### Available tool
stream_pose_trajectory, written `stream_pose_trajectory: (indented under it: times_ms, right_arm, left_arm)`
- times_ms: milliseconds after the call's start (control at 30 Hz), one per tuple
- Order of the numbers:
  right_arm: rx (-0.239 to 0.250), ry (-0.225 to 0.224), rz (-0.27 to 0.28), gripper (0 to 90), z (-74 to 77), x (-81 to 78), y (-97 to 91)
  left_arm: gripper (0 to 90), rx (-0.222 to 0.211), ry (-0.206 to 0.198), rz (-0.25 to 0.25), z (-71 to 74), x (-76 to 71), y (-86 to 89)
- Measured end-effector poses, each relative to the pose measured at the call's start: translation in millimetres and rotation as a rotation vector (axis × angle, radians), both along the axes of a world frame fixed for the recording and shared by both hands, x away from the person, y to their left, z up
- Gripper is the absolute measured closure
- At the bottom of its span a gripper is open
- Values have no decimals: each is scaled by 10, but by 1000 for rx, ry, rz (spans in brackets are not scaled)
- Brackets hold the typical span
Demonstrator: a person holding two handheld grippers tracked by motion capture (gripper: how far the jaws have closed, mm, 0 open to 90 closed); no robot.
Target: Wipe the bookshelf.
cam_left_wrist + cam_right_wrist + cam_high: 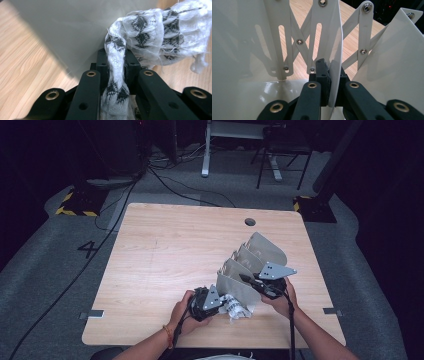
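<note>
Nearest the high camera, the person's forearms enter from the bottom edge. At left, the left gripper (204, 304) sits low over the wooden table (165, 255), its jaws clamped on a white cloth with a black woven pattern (235, 307), which lies bunched on the tabletop just in front of the near panel of the rack. The left gripper view adds the detail: a twisted fold of the cloth (116, 75) is pinched between the black jaws, the rest spreading to the right, frayed at its edges, against a pale panel. At right, the right gripper (264, 282) has its jaws closed on a panel of the grey folding rack (260, 252), which stands right of the table's centre. The right gripper view shows the rack (322, 32) from inside: one thin panel edge nipped between the jaws, with slotted, riveted scissor links joining the panels.
</note>
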State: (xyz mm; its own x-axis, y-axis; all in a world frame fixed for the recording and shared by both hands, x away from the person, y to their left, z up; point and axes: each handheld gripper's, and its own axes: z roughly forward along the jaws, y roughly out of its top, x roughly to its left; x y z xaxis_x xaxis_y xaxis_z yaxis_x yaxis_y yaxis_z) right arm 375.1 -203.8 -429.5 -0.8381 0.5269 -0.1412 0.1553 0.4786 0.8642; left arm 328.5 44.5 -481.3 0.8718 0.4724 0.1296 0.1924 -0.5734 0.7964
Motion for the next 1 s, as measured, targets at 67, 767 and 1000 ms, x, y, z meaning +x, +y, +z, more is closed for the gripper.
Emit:
stream_pose_trajectory:
  times_ms: [67,767,1000]
  right_arm:
    - [-2,0,-2,879,1,0,2]
    - [-7,2,-3,877,5,3,17]
    - [0,10,3,877,2,4,12]
  left_arm:
    - [789,-3,-3,16,24,1,33]
    - [788,-273,-169,13,636,-98,167]
    - [787,-306,-192,-88,711,-145,-69]
